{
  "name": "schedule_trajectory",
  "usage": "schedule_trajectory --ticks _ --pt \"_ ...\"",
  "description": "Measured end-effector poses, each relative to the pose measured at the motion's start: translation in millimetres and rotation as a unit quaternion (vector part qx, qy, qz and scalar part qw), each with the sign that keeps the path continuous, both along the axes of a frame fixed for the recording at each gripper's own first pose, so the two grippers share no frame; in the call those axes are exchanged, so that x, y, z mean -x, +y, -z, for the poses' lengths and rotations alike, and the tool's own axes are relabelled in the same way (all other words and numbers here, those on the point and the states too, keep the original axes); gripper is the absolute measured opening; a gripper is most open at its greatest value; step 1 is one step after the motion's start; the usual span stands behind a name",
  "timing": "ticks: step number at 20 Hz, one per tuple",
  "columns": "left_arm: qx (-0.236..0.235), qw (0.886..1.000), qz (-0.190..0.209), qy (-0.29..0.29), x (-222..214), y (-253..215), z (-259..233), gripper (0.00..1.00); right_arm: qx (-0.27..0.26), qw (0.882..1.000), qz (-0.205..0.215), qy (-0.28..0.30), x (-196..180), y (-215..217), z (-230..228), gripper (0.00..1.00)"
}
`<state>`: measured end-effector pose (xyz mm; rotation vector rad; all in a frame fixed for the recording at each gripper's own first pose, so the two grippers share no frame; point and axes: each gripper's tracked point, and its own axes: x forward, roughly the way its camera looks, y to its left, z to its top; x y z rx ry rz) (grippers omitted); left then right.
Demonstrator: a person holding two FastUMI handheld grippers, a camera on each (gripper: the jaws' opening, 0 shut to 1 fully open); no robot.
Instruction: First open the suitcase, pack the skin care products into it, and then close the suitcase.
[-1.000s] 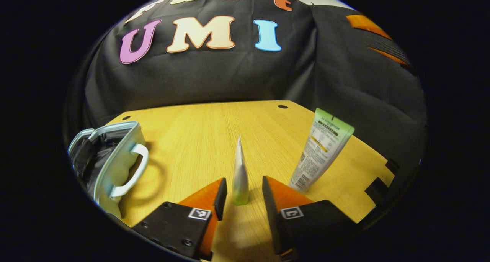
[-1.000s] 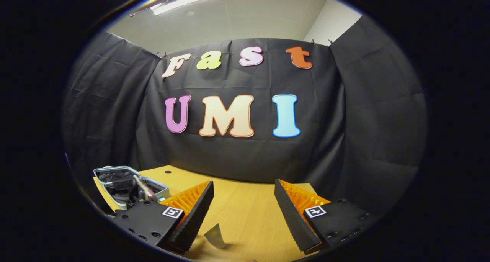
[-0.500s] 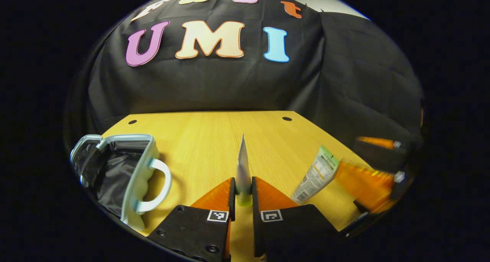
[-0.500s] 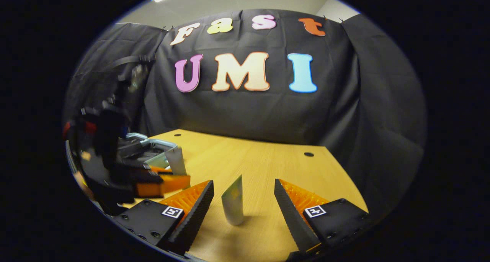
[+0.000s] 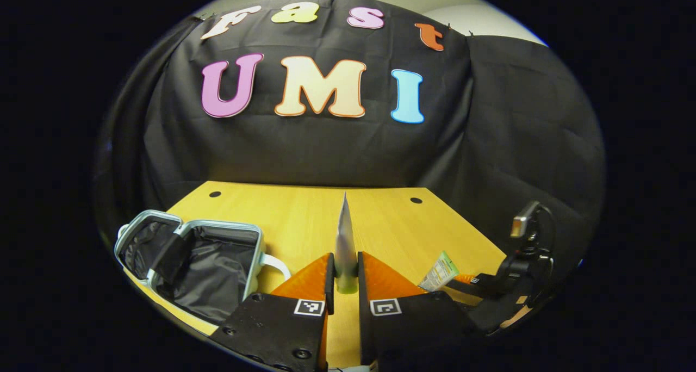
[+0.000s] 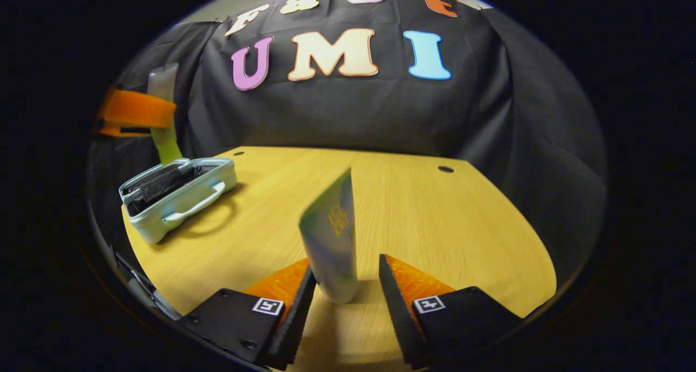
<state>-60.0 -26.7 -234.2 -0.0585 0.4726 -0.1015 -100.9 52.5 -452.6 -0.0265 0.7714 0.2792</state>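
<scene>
— What does the left gripper (image 5: 345, 277) hold?
— A thin tube (image 5: 344, 241), pinched upright, beside the open suitcase (image 5: 191, 263).
— The right gripper (image 6: 341, 290)?
— Jaws parted around a second tube (image 6: 333, 236) standing on the table (image 6: 435, 219); grip uncertain.

Recording booth, black cloth wall (image 5: 337, 149), wooden table (image 6: 413, 209)

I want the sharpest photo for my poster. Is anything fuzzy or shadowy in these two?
Left gripper view: the thin tube between the fingers looks crisp; the open suitcase has a dark inside.
Right gripper view: the tube up close looks soft and blurry; the suitcase and its handle drop a shadow on the table.
</scene>
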Motion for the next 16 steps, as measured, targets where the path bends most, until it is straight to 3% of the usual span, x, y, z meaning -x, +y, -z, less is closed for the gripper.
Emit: schedule_trajectory --ticks 1,2,4,7,11,16 --pt "-0.005 1.000 -0.006 0.000 3 7 -2 0.16 0.003 1.000 -0.001 0.013 0 1 5 0.65" --pt "-0.010 1.000 -0.013 0.002 5 14 -1 0.16 0.002 1.000 -0.012 0.016 -4 5 3 0.46" --pt "-0.018 0.999 -0.035 0.008 10 33 1 0.16 -0.019 0.999 -0.021 0.041 -1 8 -1 0.34" --pt "-0.032 0.997 -0.063 0.026 21 68 9 0.16 -0.047 0.998 -0.026 0.043 -7 14 -19 0.35" --pt "-0.084 0.986 -0.107 0.096 41 146 42 0.16 -0.111 0.993 -0.034 0.016 -18 33 -74 0.35" --pt "-0.080 0.976 -0.131 0.155 42 217 83 0.16 -0.134 0.989 -0.057 -0.021 -20 81 -123 0.35"
